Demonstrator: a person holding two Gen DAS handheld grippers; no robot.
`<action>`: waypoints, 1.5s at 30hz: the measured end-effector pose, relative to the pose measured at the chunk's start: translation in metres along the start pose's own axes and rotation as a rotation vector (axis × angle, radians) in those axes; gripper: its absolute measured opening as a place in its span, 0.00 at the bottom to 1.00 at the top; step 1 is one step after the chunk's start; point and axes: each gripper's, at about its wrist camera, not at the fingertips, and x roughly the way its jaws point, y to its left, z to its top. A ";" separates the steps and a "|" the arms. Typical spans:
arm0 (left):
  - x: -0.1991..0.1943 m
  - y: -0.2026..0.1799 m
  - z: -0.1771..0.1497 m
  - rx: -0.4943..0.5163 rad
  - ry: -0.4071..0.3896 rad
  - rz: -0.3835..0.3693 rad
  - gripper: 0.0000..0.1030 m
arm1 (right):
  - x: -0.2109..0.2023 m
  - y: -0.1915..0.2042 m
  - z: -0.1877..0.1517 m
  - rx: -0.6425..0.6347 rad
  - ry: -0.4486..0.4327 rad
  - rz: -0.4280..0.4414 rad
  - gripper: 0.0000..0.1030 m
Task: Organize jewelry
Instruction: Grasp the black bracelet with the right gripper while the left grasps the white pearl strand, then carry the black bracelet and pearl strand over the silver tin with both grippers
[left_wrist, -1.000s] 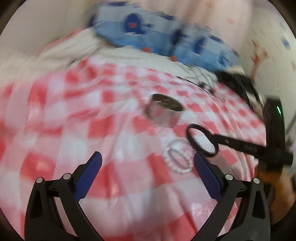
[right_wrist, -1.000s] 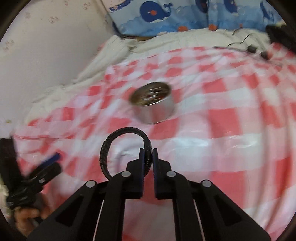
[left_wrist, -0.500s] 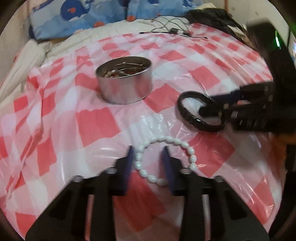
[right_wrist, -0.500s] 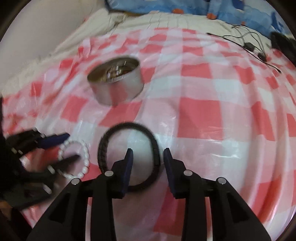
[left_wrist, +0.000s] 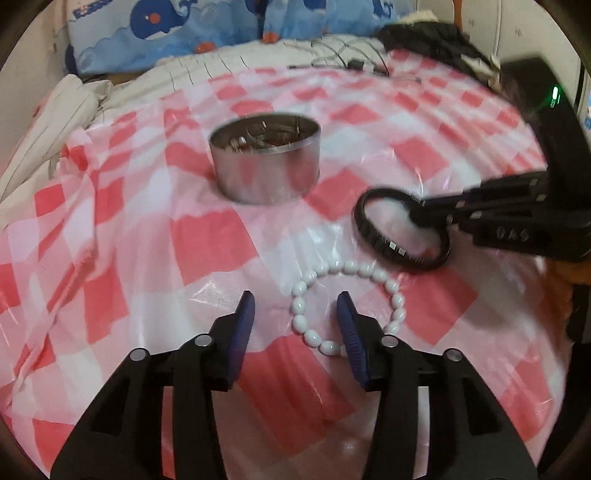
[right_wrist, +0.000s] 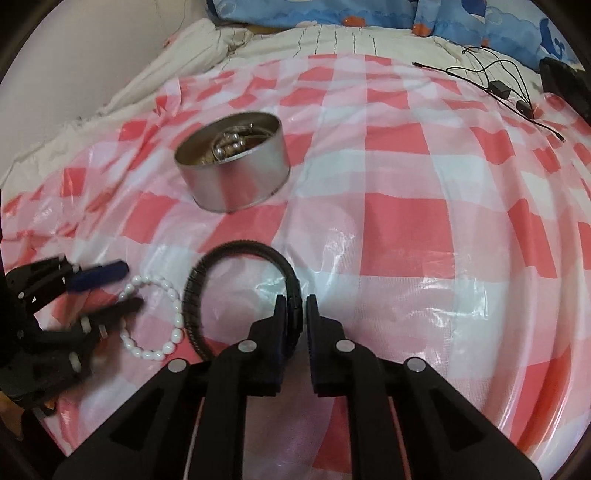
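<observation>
Red-and-white checked plastic sheeting (right_wrist: 399, 218) covers the bed, and on it we see a round metal tin (right_wrist: 232, 166) with jewelry inside at the far side. Our right hand-held gripper (right_wrist: 295, 308) has just been closing and now pinches the black bracelet (right_wrist: 236, 254) at its right edge. Our left hand-held gripper (left_wrist: 295, 314) has just been opening, its jaws parted astride the near-left arc of the white bead bracelet (left_wrist: 347, 306), which lies just left of the black one.
</observation>
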 end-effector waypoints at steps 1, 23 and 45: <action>0.001 -0.003 0.001 0.014 0.009 0.005 0.31 | 0.001 0.001 0.000 -0.008 0.004 -0.002 0.11; -0.045 0.023 0.013 -0.124 -0.169 -0.032 0.06 | -0.029 -0.007 0.010 0.102 -0.140 0.201 0.09; -0.075 0.051 0.075 -0.203 -0.320 -0.138 0.06 | -0.044 -0.002 0.049 0.098 -0.329 0.178 0.09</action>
